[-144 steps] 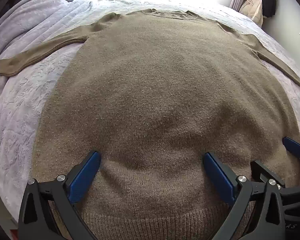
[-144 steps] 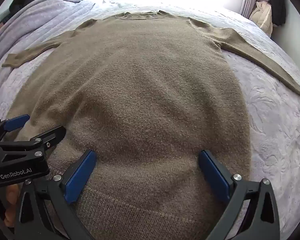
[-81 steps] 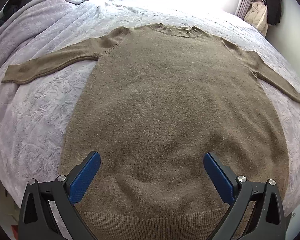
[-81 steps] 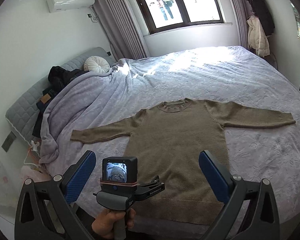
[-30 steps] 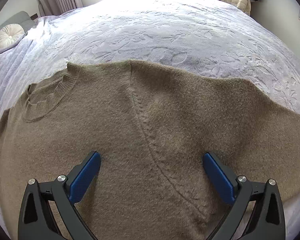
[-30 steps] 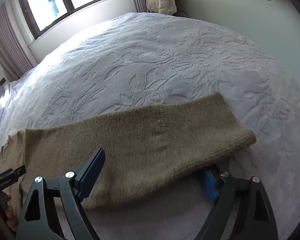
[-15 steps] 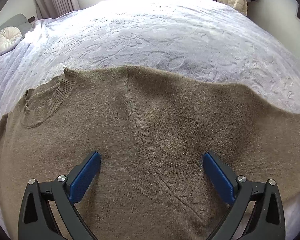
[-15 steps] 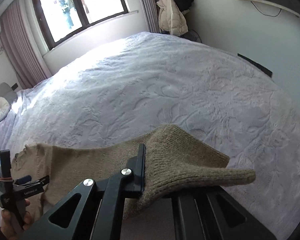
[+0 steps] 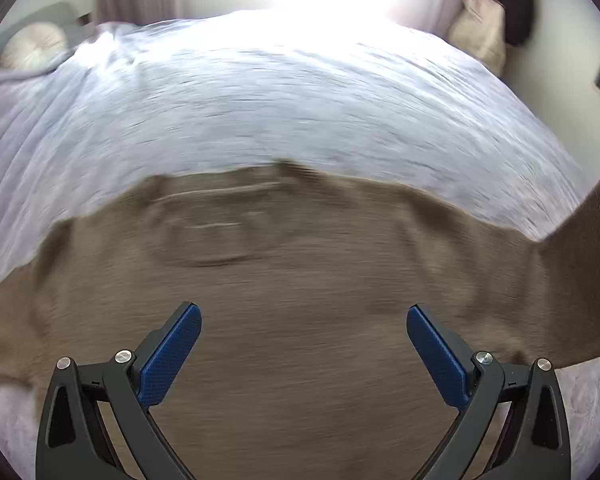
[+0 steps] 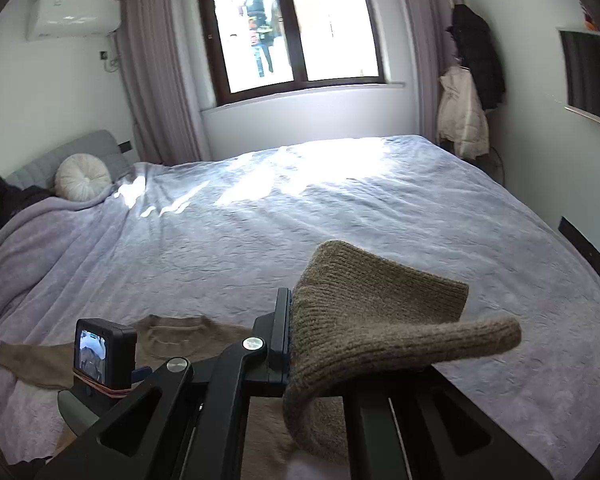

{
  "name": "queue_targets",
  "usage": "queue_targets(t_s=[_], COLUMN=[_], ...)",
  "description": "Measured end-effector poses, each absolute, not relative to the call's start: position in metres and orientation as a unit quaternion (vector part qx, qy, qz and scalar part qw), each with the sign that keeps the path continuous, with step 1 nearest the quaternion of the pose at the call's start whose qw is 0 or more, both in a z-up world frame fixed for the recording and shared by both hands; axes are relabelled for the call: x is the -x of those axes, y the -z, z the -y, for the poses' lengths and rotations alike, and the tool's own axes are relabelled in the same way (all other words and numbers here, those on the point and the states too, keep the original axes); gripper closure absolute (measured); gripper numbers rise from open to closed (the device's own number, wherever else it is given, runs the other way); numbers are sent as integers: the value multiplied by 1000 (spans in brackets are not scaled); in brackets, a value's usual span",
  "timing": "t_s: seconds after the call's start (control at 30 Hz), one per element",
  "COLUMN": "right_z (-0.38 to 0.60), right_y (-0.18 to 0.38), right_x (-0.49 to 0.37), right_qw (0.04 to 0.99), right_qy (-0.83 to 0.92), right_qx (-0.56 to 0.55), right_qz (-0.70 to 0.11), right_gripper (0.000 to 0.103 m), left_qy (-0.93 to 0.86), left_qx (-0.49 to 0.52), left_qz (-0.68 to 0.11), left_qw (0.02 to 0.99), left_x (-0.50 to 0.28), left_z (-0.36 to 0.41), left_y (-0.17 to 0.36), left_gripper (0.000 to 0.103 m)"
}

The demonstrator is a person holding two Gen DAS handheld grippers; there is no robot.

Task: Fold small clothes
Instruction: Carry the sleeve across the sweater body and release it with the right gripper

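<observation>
The brown sweater (image 9: 300,300) is used here as the landmark. To its left, on the lavender bedspread (image 9: 280,112), a round cream cushion (image 10: 83,177) is seen against the grey headboard (image 10: 60,156). The left sleeve (image 10: 32,364) is laid out flat on the bedspread, left of the sweater's ribbed neckline (image 9: 208,232).

The left gripper (image 9: 303,350) is held above the sweater's chest, just below the neckline, with its blue-padded fingers (image 9: 168,356) spread wide and nothing between them; whether the fabric is touched cannot be told, since this view is blurred. In the right wrist view, the left gripper's camera unit (image 10: 102,356) is seen over the sweater's body.

Further right, the right sleeve cuff (image 10: 380,320) is clamped in the right gripper (image 10: 296,344), whose jaws are closed tight on the knit. The cuff is lifted clear of the bedspread, and its free end droops past the fingers. Beyond the sweater, a window (image 10: 296,28) and hanging coats (image 10: 468,100) are visible.
</observation>
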State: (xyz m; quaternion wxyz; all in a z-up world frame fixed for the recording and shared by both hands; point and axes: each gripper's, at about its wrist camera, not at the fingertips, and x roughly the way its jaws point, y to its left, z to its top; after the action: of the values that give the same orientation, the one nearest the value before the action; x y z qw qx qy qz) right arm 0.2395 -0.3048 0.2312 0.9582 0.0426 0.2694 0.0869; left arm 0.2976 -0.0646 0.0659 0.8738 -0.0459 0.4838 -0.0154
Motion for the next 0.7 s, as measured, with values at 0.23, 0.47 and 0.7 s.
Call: queue_targets(t_s=[0.23, 0.47, 0.7], right_z=[141, 25, -11], right_y=[-182, -86, -42], right_x=[-258, -272, -270], right_qw=[941, 912, 867], right_qy=[-150, -141, -186], right_qx=[11, 117, 130], right_qz=[-303, -367, -444], right_gripper=[98, 98, 76], left_qy=[-66, -106, -101], left_qx=[127, 181, 212], left_qz=[-485, -492, -476], left_qw=[863, 845, 847], left_x=[-266, -237, -219], left_z=[-87, -147, -168], left_y=[-43, -24, -25], left_gripper=[0, 0, 0])
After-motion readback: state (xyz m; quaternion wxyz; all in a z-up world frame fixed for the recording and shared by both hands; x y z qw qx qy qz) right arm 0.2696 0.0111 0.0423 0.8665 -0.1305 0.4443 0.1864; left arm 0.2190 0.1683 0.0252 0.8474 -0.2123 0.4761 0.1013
